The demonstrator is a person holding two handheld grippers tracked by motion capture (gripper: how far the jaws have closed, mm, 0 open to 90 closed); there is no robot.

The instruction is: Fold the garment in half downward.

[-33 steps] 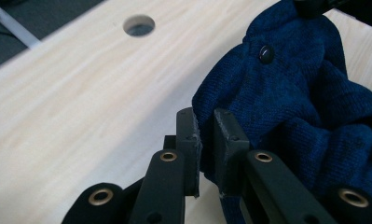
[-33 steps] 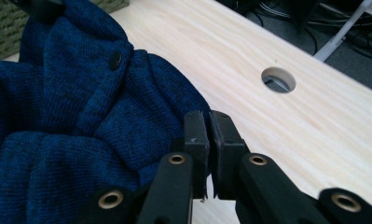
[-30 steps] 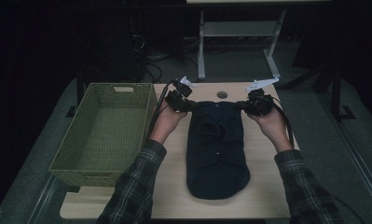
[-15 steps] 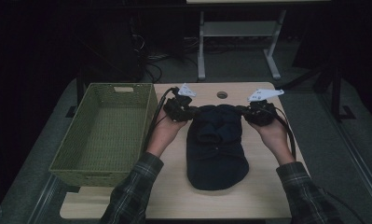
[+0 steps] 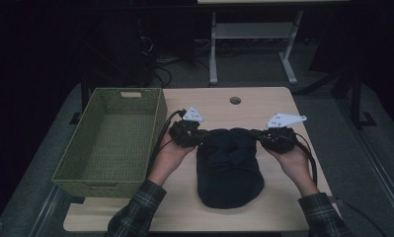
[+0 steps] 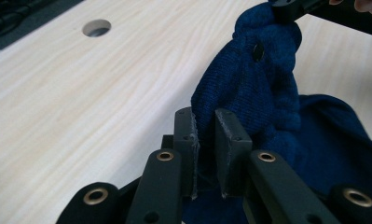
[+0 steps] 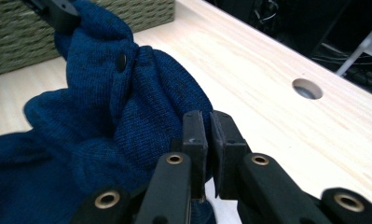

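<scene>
High view, near: folded body of navy knit garment (image 5: 229,173) lies flat mid-table | mid: left gripper (image 5: 197,135) and right gripper (image 5: 261,136) each clamp its far edge, jaws nearly closed on knit | far: green basket (image 5: 110,143) holds nothing | progress: fold underway, basket placement likely remains

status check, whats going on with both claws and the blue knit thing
Left claw and right claw both shut on the blue knit garment, one at each far corner. Garment bunched on table. Green basket at left, nothing in the way.
</scene>
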